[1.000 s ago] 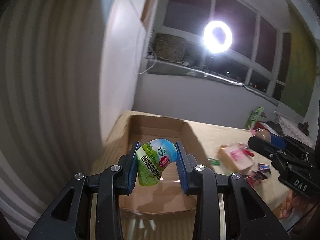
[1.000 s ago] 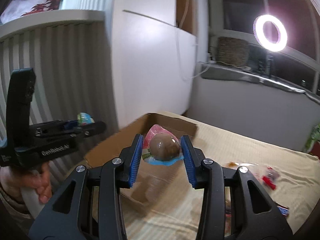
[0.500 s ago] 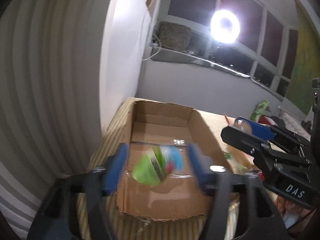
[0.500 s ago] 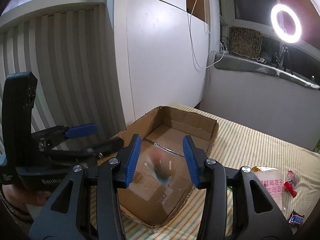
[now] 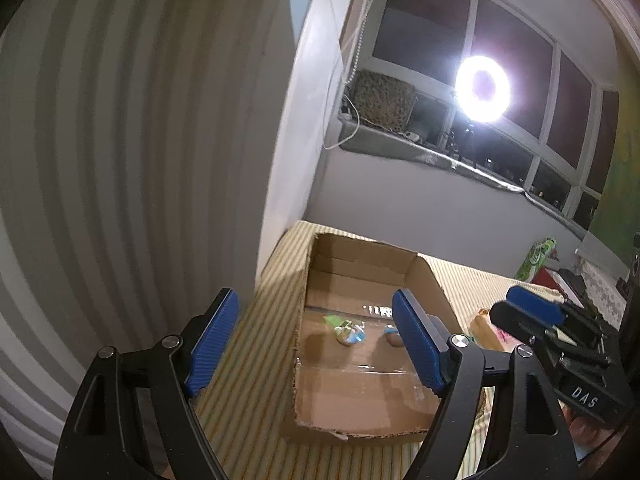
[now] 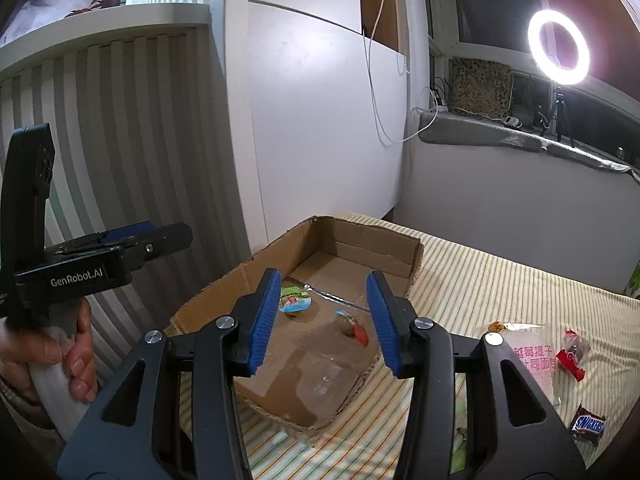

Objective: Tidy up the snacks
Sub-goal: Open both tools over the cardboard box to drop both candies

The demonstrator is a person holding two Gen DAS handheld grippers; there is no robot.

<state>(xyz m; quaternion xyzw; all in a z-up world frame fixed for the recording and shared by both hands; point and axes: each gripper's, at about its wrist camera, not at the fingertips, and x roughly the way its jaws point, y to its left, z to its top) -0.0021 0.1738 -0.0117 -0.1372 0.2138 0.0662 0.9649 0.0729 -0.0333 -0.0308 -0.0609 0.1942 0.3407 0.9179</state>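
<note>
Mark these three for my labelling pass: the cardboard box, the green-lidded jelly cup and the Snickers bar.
cardboard box (image 6: pixel 372 246): right wrist view, on its far inner wall.
green-lidded jelly cup (image 6: pixel 295 299): right wrist view, on its printed lid.
Snickers bar (image 6: pixel 588 426): right wrist view, on the wrapper's logo.

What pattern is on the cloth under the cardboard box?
Thin green and cream stripes. The cloth under the box shows best in the right wrist view.

Dim room, lit by ring light (image 5: pixel 483 89) far ahead-right of both grippers; it blooms with glare. Cardboard box (image 6: pixel 352 248) floor shows shiny reflections and soft shadows. Heavy fisheye bending, dark corners. Left view slightly soft.
</note>
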